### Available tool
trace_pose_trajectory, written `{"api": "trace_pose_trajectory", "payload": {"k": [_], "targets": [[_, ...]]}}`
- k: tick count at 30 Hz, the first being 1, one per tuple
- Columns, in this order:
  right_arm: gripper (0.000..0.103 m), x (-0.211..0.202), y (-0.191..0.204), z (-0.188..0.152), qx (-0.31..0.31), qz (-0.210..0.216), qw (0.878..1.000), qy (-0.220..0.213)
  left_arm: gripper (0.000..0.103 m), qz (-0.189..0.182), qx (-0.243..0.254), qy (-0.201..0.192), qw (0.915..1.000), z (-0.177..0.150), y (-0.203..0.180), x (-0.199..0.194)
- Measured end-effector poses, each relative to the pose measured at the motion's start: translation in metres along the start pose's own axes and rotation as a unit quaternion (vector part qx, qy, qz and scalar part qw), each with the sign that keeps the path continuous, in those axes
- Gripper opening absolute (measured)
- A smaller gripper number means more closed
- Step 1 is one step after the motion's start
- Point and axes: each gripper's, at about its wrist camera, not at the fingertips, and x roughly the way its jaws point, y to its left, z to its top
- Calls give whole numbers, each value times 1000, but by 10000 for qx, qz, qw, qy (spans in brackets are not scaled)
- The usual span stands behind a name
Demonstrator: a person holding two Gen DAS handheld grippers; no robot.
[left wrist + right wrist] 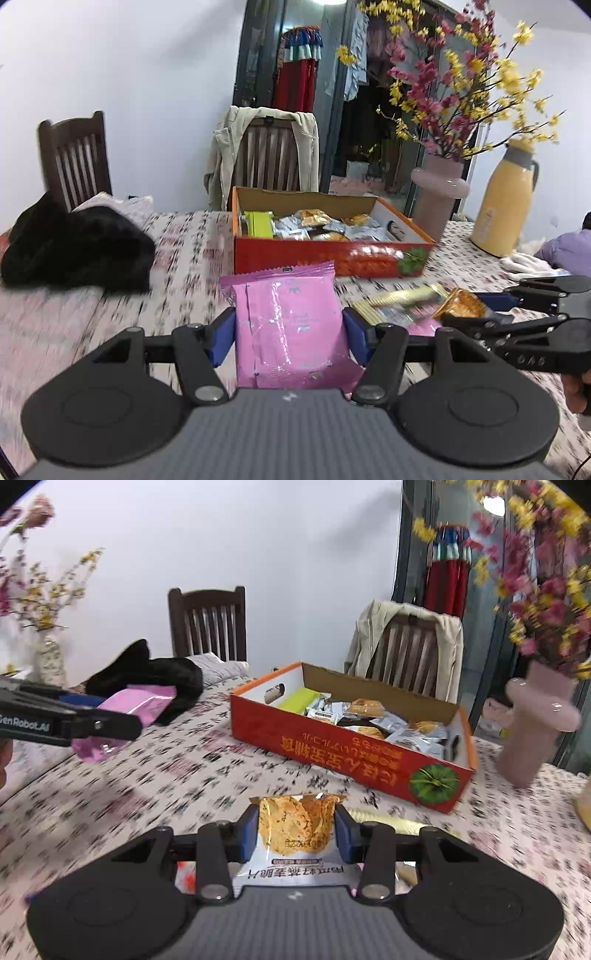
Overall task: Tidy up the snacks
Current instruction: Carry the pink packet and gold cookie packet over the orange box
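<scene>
My left gripper (290,334) is shut on a pink snack packet (291,325), held above the table in front of the red cardboard box (314,254). The box holds several silver, gold and green snack packs. My right gripper (295,830) is shut on an orange-and-white cracker packet (295,830), also above the table, short of the box (332,746). In the left wrist view the right gripper (491,299) shows at right with its packet (458,302). In the right wrist view the left gripper (92,716) shows at left with the pink packet (136,705).
A gold-striped packet (395,302) and a pink one lie on the floral tablecloth (184,258) before the box. A black garment (74,247) lies at left, a pink vase with flowers (437,195) and a yellow thermos (502,206) at right. Two wooden chairs stand behind.
</scene>
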Motion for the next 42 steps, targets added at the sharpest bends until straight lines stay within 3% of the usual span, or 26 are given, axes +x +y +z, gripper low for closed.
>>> {"api": "trace_pose_trajectory", "payload": {"k": [7,12,19,32,42], "targets": [[41,-81,20,-50,361,48,9991,-220,62,88,-652,112,9978,-47,-5,-57],[42,-115,25,-86,610,-20,9980,-140,62,289,-562,326,9975,-69,-12,-76],[42,-137,24,-110,647,-313,9974,-99,62,294,-485,215,9982,-78,-25,-95],[42,-130,15,-100,765,-314,9964,-190,62,180,-519,205,9983,-64,-19,-79],[42,-101,-13,-42,568,-251,9968,-511,62,29,-297,-62,9995,-1,5,-45]]}}
